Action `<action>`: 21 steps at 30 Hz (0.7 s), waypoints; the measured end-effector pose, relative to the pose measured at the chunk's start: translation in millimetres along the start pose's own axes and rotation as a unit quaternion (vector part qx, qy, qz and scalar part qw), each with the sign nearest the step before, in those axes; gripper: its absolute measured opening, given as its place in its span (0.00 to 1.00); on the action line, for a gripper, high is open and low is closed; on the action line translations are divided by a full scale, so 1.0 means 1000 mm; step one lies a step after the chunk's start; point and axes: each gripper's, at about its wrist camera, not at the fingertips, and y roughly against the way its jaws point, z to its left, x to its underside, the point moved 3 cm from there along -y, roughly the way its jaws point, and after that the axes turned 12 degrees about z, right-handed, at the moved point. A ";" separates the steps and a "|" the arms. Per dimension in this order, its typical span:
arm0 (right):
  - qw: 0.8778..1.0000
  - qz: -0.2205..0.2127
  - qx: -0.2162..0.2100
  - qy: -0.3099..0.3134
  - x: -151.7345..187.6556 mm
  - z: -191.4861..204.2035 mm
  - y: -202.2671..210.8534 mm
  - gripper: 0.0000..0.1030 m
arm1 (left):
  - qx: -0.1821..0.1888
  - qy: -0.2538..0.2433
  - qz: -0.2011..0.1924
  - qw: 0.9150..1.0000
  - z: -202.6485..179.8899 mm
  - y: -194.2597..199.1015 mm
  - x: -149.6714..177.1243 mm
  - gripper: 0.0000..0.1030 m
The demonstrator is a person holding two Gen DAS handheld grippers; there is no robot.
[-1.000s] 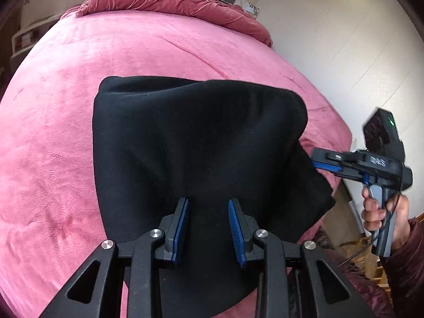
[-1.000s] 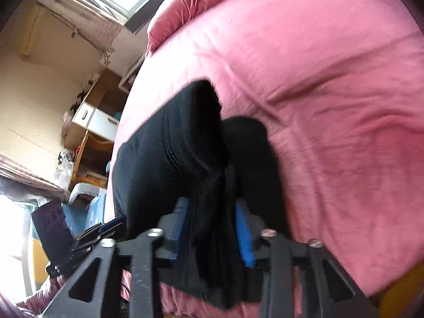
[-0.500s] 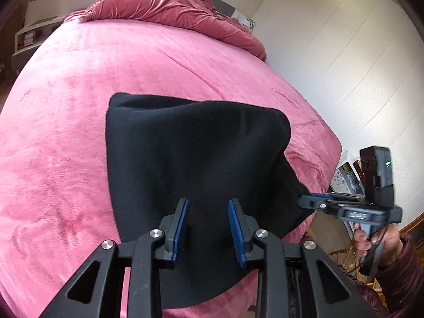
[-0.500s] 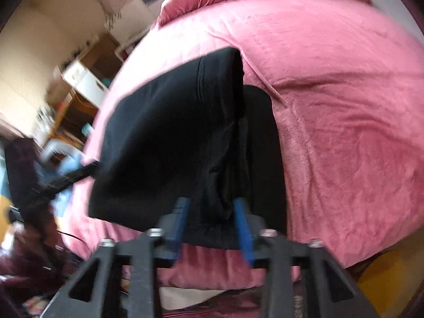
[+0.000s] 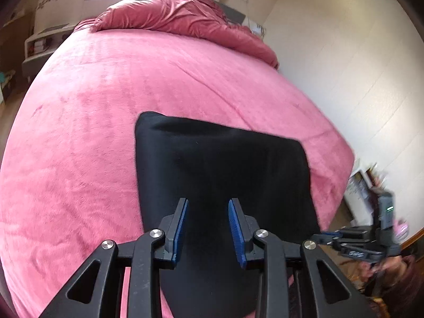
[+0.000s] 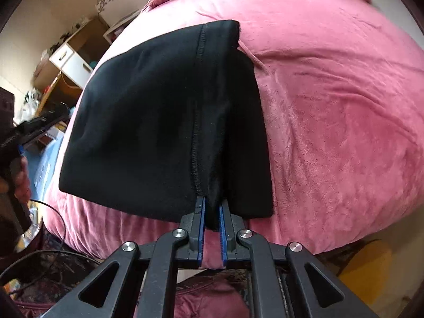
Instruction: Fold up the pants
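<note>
At the left of the scene lies the wide pink bed [image 5: 106, 132], its blanket spread flat and a bunched pink duvet [image 5: 180, 18] at the far end. The folded black pants [image 5: 220, 175] rest on the bed's near part, reaching to its near edge. The left gripper [image 5: 208, 232] hovers above the pants' near end, its blue pads parted with nothing pinched between them. To the right, the right gripper [image 6: 211, 222] has its jaws pressed together on the pants' near hem beside a stitched seam [image 6: 197, 106]. In the left wrist view this gripper is blurred at the bed's right corner, so the hand [image 5: 381, 265] holding it is only vaguely seen. Furthest right stands a pale wall [image 5: 344, 66].
</note>
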 end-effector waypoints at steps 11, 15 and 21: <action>0.999 -0.017 0.031 0.036 -0.007 0.011 0.038 0.23 | -0.053 -0.037 0.013 0.998 -0.024 -0.028 0.004 0.30; 0.995 -0.077 0.025 0.053 -0.035 0.030 0.067 0.27 | -0.059 -0.044 0.006 0.997 -0.035 -0.029 0.011 0.31; 0.995 -0.092 0.018 0.032 -0.088 0.048 0.040 0.48 | -0.100 -0.070 0.013 0.992 -0.055 -0.043 0.017 0.31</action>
